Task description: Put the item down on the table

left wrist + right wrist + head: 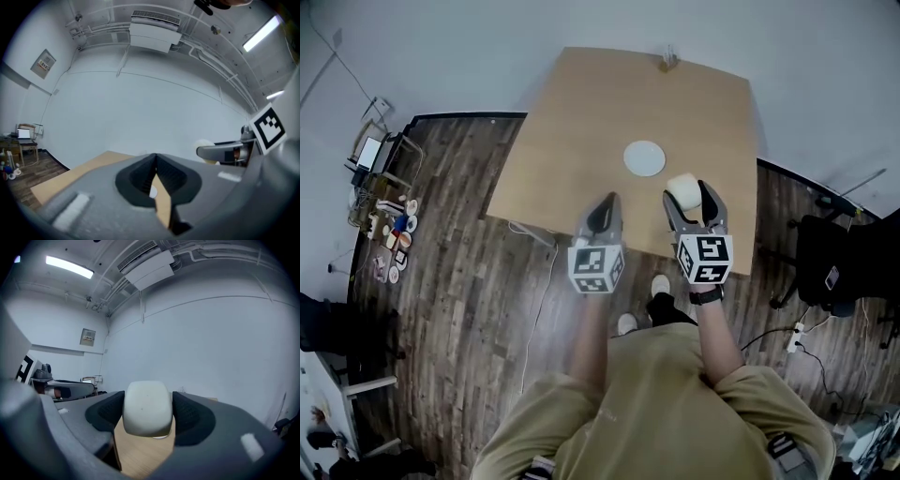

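Observation:
A cream-white cup [146,408] sits clamped between the jaws of my right gripper [147,412], held in the air above the wooden table [581,141]. In the head view the cup [682,187] shows at the tip of the right gripper [688,201], over the table's near right part. A round white plate [644,157] lies on the table just beyond it. My left gripper [607,201] hovers at the table's near edge, shut with nothing in it; in the left gripper view its jaws [155,161] meet at the tips.
A small object [667,62] stands at the table's far edge. A black office chair [830,262] is at the right and a cluttered shelf [386,202] at the left on the dark wood floor. Cables and a power strip [794,337] lie near my right side.

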Demonstrator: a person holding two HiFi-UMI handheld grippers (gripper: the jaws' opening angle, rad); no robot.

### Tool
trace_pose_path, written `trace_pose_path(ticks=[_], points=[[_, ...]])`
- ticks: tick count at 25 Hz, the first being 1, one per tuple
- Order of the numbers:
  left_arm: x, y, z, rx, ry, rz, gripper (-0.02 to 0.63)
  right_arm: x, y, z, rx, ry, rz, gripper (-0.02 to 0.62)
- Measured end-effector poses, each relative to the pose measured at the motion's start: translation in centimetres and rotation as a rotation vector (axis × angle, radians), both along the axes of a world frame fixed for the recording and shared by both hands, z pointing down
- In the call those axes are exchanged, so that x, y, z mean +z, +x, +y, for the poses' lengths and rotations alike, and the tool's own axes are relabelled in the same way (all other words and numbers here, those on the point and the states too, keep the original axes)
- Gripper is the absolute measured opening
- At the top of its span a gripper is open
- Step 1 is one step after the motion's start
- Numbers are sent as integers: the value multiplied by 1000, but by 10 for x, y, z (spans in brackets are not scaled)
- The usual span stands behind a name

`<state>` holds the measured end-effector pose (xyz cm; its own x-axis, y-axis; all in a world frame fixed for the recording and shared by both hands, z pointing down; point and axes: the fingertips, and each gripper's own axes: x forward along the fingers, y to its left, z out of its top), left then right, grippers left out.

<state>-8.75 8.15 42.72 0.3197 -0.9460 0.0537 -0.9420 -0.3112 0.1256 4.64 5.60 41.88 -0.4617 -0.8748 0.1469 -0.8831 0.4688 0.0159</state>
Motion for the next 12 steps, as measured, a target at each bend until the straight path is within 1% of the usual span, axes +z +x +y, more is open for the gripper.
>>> trace_pose_path(ticks=[4,7,9,12], points=[[8,-10,-31,-23,-12,2,2,12,-4,-35,7,-26,-10,322],[10,-16,-61,-35,-16,-20,2,22,-12,-75,-5,-47,-31,322],[2,-15,-84,-39,-6,-44,2,18,-14,-106,-7,-55,-63,322],[-18,-17,-120,-70,18,-69,2,-3,-23,-149,-44,-28,-98,322]])
